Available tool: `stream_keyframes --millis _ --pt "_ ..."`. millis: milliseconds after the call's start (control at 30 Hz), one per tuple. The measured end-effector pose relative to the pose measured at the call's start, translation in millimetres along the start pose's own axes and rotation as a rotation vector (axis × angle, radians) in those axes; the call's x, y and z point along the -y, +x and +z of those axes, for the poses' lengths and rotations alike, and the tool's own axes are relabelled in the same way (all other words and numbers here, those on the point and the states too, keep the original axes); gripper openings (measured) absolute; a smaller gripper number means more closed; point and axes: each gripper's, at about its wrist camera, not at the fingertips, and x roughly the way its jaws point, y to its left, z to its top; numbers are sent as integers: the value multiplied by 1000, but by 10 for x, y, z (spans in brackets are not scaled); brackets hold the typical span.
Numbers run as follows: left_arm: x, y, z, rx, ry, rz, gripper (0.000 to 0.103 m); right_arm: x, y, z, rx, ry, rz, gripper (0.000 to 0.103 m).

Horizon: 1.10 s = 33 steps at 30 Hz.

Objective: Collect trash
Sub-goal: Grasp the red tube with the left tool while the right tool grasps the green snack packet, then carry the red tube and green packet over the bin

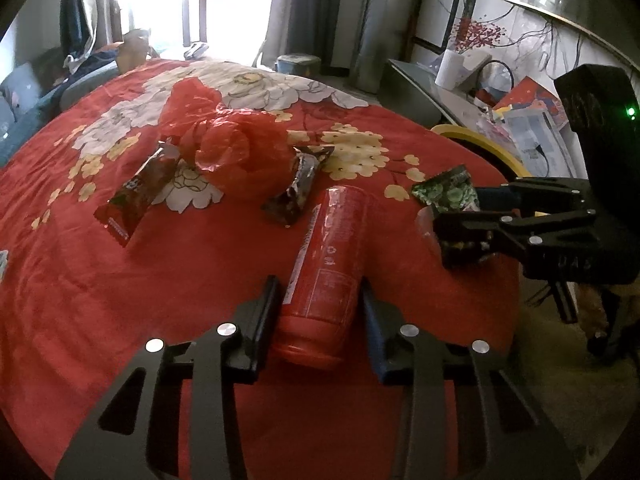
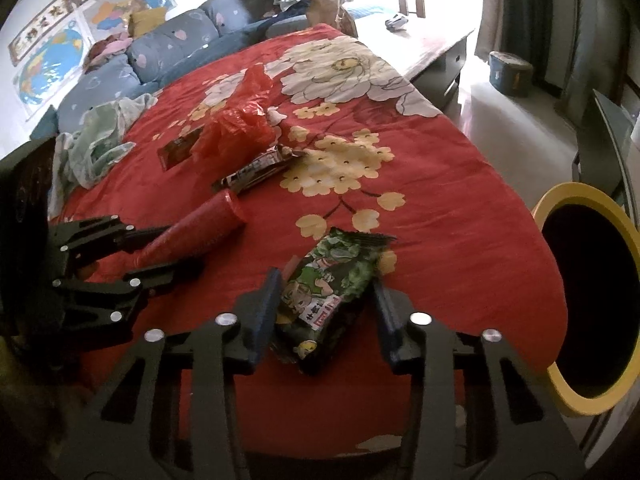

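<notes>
Red floral bedspread (image 1: pixel 120 280) | red can (image 1: pixel 324 264) lying lengthwise between left claw (image 1: pixel 320 300) pads, gripped | right claw (image 2: pixel 326 300) grips green wrapper (image 2: pixel 332 296)

window: bright white glass door (image 1: pixel 160 4), grey curtains (image 1: pixel 288 8)
sofa: soft blue couch (image 2: pixel 168 52)
wall: colourful paper maps (image 2: pixel 52 64)
floor: pale, shiny (image 2: pixel 500 120)

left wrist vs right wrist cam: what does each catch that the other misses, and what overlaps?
Left only: white paper roll on the cluttered side table.
Right only: wall maps, blue sofa cushions, bin's dark interior.
Both: red bottle between the left gripper fingers, green snack packet between the right gripper fingers, red plastic bag, yellow-rimmed bin.
</notes>
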Motion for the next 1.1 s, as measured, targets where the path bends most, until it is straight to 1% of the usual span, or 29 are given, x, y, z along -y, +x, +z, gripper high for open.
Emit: stream_keyframes --millis 33,67,100,133,300,567,1100 --pt "16 6 4 0 -7 8 36 -1 -5 0 2 1 0 25" --pt "22 7 6 1 -10 12 36 2 -16 6 4 -3 3 23" --pt "31 9 8 2 -12 17 36 5 -27 15 8 -7 0 10" --pt "45 10 14 4 -19 21 36 10 -40 27 11 -12 -4 5" --pt "73 6 36 14 -36 22 34 81 -70 40 17 -3 -5 4" --pt "146 -78 134 60 -59 -14 33 199 -195 119 61 15 -22 4" --pt "489 -167 392 126 -47 -67 31 760 -512 258 161 131 -89 4"
